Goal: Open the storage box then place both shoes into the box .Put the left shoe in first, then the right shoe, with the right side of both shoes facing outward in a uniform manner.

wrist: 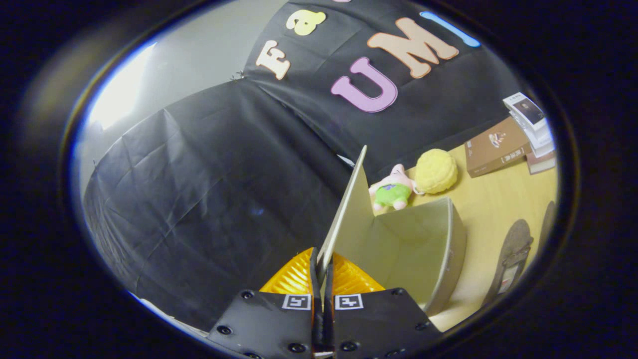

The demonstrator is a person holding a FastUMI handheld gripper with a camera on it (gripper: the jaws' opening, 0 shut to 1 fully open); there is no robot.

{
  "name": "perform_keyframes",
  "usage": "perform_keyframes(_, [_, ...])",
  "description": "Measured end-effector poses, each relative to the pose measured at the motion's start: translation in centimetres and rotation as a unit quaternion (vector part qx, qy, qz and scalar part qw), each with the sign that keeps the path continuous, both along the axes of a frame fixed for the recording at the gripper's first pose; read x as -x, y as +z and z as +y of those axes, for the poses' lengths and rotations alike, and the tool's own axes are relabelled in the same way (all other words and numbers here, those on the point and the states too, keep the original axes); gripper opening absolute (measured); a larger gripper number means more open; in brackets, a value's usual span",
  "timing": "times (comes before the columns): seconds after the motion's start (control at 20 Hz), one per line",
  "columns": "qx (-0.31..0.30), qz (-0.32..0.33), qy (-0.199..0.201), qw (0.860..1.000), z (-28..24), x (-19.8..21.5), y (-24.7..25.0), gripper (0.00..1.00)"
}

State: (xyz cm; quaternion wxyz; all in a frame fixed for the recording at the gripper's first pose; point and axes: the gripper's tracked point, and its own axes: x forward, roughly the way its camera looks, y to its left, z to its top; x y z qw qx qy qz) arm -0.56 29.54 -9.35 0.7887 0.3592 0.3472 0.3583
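A: What is your hand-held gripper (323, 267) doing?

B: Its two orange-ribbed fingers (294, 279) are pressed together on the thin edge of one pale beige cardboard lid flap (349, 209). You're pinching it, and the flap stands raised, its long axis running up and away from your fingers.

A: And what's to the right of that?

B: One open grey-beige storage box (428, 249) just ahead and right of your fingers, its hollow facing you. Beyond it you have one pink plush toy in green shorts (394, 189) touching one round yellow knitted ball (436, 171). Further right, a brown book (496, 147) and a small stack of books (536, 129).

A: Shoes?

B: Two dark brown shoes (513, 259) lie beside the box on its right, long axes pointing away from you; I cannot tell toe from heel.

A: The surface?

B: A light yellow wooden tabletop (498, 199), with black cloth (209, 199) as the booth wall.
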Motion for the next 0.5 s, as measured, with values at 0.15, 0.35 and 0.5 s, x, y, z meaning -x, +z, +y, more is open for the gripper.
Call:
perform_keyframes(0.15, [0.002, -0.007, 0.013, 1.0, 3.2, 0.1, 1.5, 0.03])
perform_keyframes(0.35, [0.011, -0.021, 0.039, 0.999, 8.9, 0.5, 2.7, 0.04])
perform_keyframes(0.5, [0.02, -0.021, 0.057, 0.998, 12.9, 0.9, 2.6, 0.04])
